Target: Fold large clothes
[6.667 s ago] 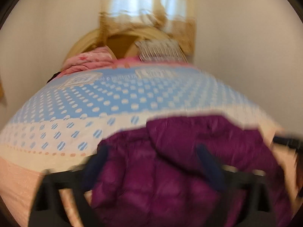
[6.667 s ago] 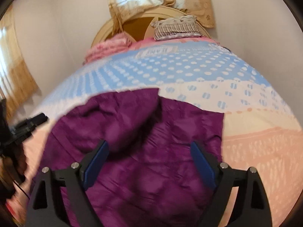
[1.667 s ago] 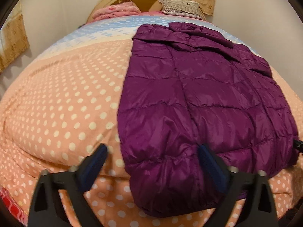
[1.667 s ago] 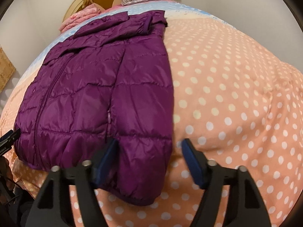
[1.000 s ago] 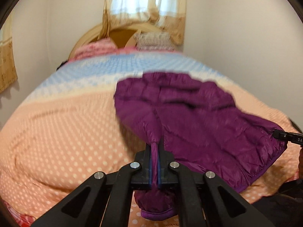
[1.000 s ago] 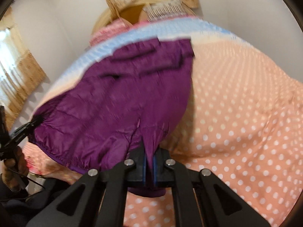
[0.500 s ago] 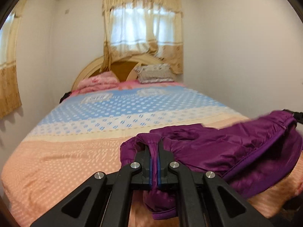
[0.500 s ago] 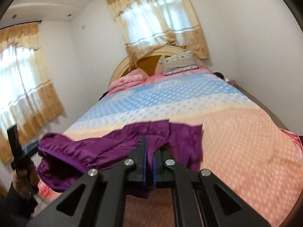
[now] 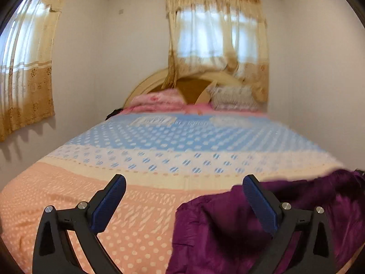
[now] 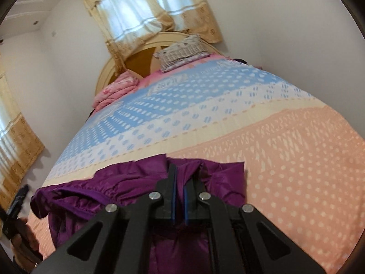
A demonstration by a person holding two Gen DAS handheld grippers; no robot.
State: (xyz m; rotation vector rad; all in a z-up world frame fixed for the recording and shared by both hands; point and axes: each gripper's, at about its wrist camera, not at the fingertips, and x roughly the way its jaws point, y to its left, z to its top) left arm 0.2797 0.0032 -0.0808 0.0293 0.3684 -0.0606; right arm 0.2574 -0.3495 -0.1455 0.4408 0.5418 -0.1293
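A purple puffer jacket (image 9: pixel 230 223) lies bunched on the orange dotted end of the bed. In the left wrist view it sits low at the right, behind my right finger. My left gripper (image 9: pixel 183 196) is open and empty above the bedspread, to the left of the jacket. In the right wrist view the jacket (image 10: pixel 109 196) spreads to the left, and my right gripper (image 10: pixel 180 182) is shut on a fold of it, holding that edge up. The left gripper also shows at the far left of the right wrist view (image 10: pixel 16 203).
The bed (image 9: pixel 159 137) has a blue, white and orange dotted cover. A pink folded blanket (image 9: pixel 157 100) and a striped pillow (image 10: pixel 182 50) lie by the round headboard (image 9: pixel 191 84). White walls stand close on both sides. Curtained windows are behind and left.
My left gripper has opened and let go of the jacket, which dropped to its right. My right gripper still holds its fold and has tilted down toward the bed.
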